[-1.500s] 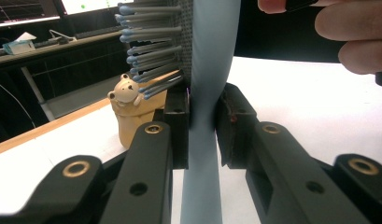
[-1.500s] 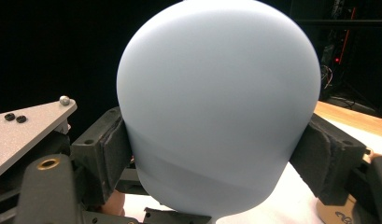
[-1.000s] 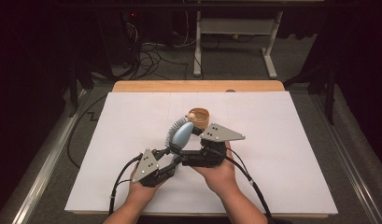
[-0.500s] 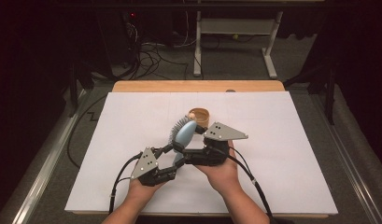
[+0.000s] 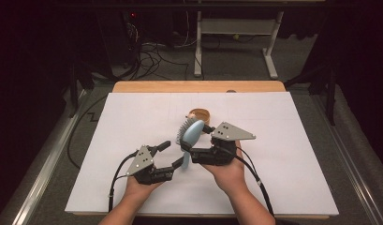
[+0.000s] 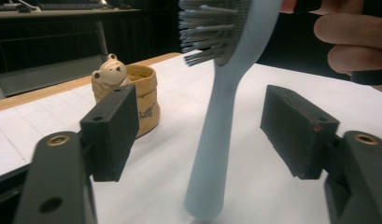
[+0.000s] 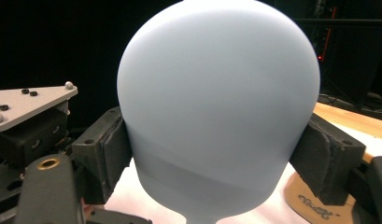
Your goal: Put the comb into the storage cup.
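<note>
The right gripper [image 7: 216, 154] clamps the pale blue hairbrush [image 5: 193, 133] by its head. The left gripper [image 6: 198, 135] has just been opening; the handle stands untouched between its jaws, near the bear cup [image 6: 132, 95], with open white mat [image 5: 292, 154] around.

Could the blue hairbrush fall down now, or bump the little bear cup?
Maybe. The left gripper has just been opening, and its pads stand clear of the pale blue plastic hairbrush handle, so the right gripper, clamped on the rounded smooth head, carries it alone; the brush could slip or swing. The small tan cup with a bear figure stands close behind on the white table cover, so a swinging brush might tip it over.
</note>
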Demonstrator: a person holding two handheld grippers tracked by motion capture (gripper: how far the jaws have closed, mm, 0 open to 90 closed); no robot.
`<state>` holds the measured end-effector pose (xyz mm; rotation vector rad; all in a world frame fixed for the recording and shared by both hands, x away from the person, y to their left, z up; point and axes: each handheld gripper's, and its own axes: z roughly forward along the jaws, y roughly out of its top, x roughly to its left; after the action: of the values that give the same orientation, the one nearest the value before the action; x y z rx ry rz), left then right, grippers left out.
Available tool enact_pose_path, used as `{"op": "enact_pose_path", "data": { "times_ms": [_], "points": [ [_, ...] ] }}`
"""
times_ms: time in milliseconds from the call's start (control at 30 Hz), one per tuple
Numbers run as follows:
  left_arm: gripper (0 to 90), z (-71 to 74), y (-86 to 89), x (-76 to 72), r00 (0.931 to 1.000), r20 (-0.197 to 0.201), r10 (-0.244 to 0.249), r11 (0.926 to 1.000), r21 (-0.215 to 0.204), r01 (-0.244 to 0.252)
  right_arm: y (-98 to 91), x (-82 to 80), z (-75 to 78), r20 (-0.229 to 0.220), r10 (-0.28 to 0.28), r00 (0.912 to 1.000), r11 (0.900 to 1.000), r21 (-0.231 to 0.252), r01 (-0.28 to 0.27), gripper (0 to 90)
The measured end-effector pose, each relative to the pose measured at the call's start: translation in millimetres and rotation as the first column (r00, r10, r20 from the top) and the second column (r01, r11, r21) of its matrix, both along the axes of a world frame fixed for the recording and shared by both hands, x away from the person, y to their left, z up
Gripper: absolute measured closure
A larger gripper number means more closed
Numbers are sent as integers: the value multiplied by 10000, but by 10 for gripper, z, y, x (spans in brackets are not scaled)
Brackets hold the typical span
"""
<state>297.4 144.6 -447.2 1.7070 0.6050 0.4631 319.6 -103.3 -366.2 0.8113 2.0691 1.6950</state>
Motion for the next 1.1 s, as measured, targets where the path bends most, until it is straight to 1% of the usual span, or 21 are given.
{"op": "enact_pose_path", "data": {
  "times_ms": [33,167,200,267,300,400,500,600,667,733,867,900,1033,1100],
  "points": [
    [258,-3,14,9,10000,-42,12,10000,77,-12,-15,1,0,0,-34,10000,10000,24,34,208],
    [218,-8,64,45,9998,-220,23,10000,38,-23,-96,3,3,31,-223,9997,9998,2,223,208],
    [218,-10,75,56,9996,-291,19,10000,-29,-19,-96,3,3,31,-223,9997,9998,2,223,208],
    [186,-9,90,73,9989,-458,35,9999,-100,-39,-129,5,4,83,-317,9995,9995,-20,317,208],
    [175,-6,91,73,9989,-471,78,9998,-172,-87,-145,3,4,78,-359,9993,9994,-21,359,208],
    [151,15,99,54,9995,-274,132,9999,-75,-134,-210,3,17,86,-450,9989,9990,-62,451,208],
    [149,26,126,54,9996,-226,184,9998,0,-184,-248,-1,38,159,-515,9985,9986,-96,517,208],
    [141,31,194,53,9995,-211,215,9996,169,-212,-341,-14,85,283,-676,9973,9977,-86,678,208],
    [140,25,249,45,9995,-196,245,9993,273,-239,-363,-13,93,318,-738,9968,9972,-95,741,208],
    [117,18,312,36,9992,-182,359,9990,280,-354,-423,-10,110,355,-872,9956,9961,-134,877,208],
    [105,-11,418,28,9979,-196,620,9978,240,-615,-471,0,122,411,-980,9943,9950,-138,986,208],
    [86,-20,440,26,9974,-200,689,9974,201,-685,-498,4,126,402,-1048,9937,9943,-135,1054,208],
    [71,-53,497,17,9960,-176,879,9961,104,-877,-548,13,118,466,-1167,9921,9930,-124,1174,208],
    [58,-69,515,13,9959,-198,887,9960,70,-886,-576,18,113,450,-1209,9916,9925,-104,1215,208]
  ]
}}
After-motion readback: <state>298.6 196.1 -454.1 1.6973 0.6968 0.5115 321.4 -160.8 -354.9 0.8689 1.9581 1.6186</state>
